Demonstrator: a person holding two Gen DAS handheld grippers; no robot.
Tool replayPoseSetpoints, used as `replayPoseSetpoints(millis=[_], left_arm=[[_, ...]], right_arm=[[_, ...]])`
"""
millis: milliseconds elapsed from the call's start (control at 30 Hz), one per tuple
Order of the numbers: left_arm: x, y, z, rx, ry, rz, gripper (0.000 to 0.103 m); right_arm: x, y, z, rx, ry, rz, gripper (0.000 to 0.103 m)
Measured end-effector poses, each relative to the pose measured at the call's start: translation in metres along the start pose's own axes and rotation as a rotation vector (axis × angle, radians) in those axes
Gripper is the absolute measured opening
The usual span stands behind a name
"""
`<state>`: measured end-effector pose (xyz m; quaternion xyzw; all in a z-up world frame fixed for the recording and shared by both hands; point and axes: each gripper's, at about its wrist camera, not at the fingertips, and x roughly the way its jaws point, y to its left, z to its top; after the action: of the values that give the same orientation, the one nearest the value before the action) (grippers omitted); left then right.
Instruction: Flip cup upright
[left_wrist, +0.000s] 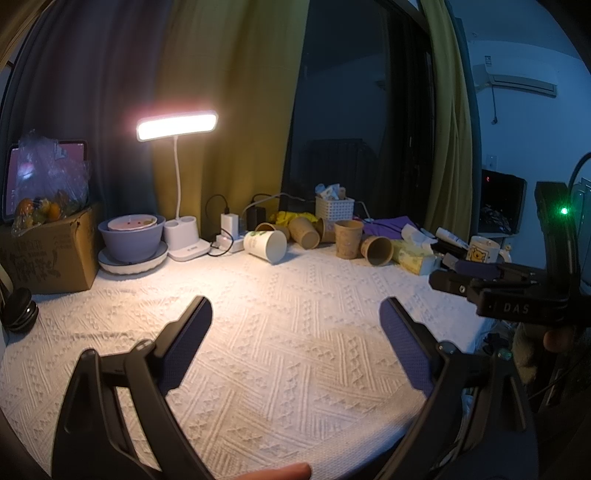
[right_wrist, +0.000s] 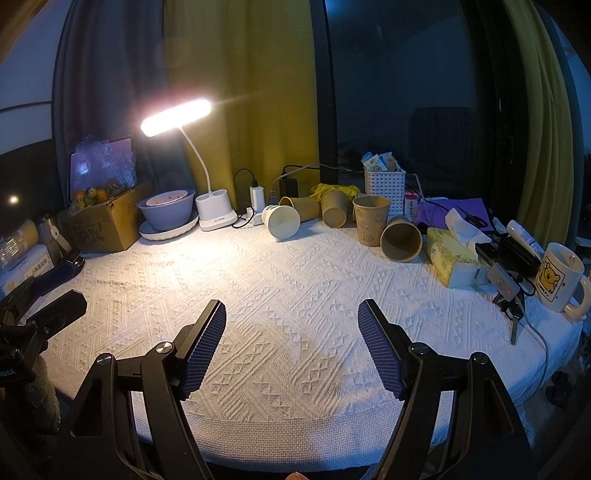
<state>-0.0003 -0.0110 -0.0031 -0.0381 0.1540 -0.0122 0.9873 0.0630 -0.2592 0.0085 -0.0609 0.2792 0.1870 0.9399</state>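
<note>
Several paper cups sit at the back of the white-clothed table (left_wrist: 280, 332). A white cup (left_wrist: 266, 244) (right_wrist: 282, 220) lies on its side, mouth toward me. Brown cups lie on their sides beside it (left_wrist: 304, 230) (right_wrist: 334, 210), one more at the right (left_wrist: 376, 250) (right_wrist: 400, 238). One brown cup stands upright (left_wrist: 348, 238) (right_wrist: 370, 219). My left gripper (left_wrist: 295, 310) is open and empty over the near table. My right gripper (right_wrist: 291, 314) is open and empty, also near the front; it shows in the left wrist view (left_wrist: 458, 277) at the right.
A lit desk lamp (left_wrist: 177, 125) (right_wrist: 177, 116), bowl on a plate (left_wrist: 131, 240), cardboard box (left_wrist: 51, 254), white basket (right_wrist: 384, 188), tissue pack (right_wrist: 452, 258), and bear mug (right_wrist: 557, 277) line the back and right. Chargers and cables lie behind the cups.
</note>
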Motion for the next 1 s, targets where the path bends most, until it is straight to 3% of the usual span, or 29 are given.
replayPoseSetpoints(millis=[1000], left_arm=[[-0.0002, 0.0000, -0.0024, -0.003, 0.006, -0.002, 0.093]], right_arm=[[0.0004, 0.0004, -0.0005, 0.001, 0.001, 0.000, 0.076]])
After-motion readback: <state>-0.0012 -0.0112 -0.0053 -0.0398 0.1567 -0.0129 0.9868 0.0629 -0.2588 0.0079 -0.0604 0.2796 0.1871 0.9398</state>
